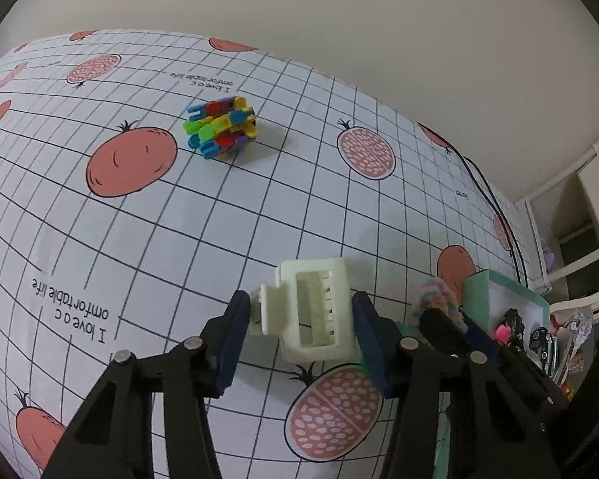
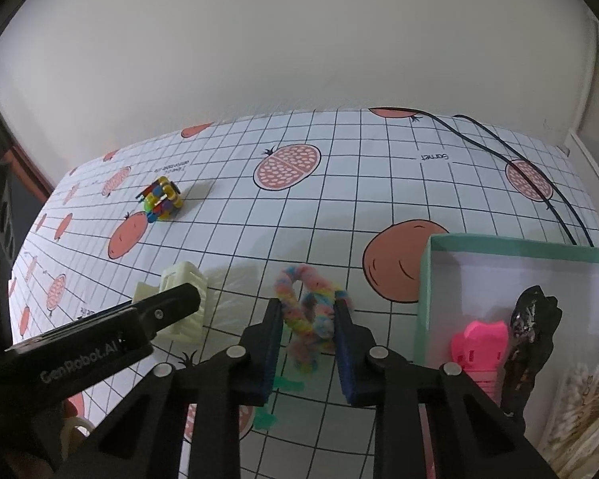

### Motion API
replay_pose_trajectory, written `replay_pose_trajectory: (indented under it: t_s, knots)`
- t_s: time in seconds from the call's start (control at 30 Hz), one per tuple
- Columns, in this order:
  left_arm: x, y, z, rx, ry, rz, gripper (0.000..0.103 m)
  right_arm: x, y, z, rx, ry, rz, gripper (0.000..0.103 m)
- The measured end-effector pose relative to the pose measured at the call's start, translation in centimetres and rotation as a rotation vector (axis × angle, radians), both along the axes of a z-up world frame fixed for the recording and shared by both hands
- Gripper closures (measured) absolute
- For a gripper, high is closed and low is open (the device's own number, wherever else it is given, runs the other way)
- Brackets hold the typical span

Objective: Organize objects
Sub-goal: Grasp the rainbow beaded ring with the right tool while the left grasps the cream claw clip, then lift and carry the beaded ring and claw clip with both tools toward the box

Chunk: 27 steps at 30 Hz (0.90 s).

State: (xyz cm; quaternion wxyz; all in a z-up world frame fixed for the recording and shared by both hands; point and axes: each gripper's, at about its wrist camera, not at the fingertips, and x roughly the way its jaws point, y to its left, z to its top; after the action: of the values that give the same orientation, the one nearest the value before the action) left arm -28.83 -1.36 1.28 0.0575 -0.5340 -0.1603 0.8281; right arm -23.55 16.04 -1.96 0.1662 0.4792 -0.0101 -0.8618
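Observation:
My left gripper [image 1: 301, 313] is shut on a cream hair claw clip [image 1: 313, 309], held just over the table; the clip also shows in the right wrist view [image 2: 181, 297]. My right gripper [image 2: 307, 313] is shut on a pastel rainbow fuzzy twisted loop [image 2: 307, 311], which also shows in the left wrist view [image 1: 437, 297]. A multicoloured block toy [image 1: 221, 127] sits far back on the cloth, and it also shows in the right wrist view [image 2: 161, 198]. A teal-rimmed open box [image 2: 427, 279] stands at the right.
The box holds a pink clip [image 2: 479, 347], a black glittery clip [image 2: 533, 319] and a cotton-swab pack [image 2: 583, 403]. A black cable [image 2: 511, 151] runs across the far right of the grid-patterned tablecloth [image 1: 219, 239]. A white shelf [image 1: 575, 215] stands beyond the table.

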Motion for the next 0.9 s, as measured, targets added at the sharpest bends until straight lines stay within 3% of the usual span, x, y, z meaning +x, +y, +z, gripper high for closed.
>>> replay_pose_trajectory:
  t_s: [0.4, 0.9]
  knots:
    - [0.0, 0.0, 1.5, 0.004, 0.027, -0.015, 0.054, 0.0, 1.1, 2.2, -0.063, 0.027, -0.018, 0.077]
    - [0.6, 0.2, 7.8, 0.054, 0.165, -0.031, 0.054, 0.5, 4.5, 6.9, -0.129, 0.100, -0.066, 0.077]
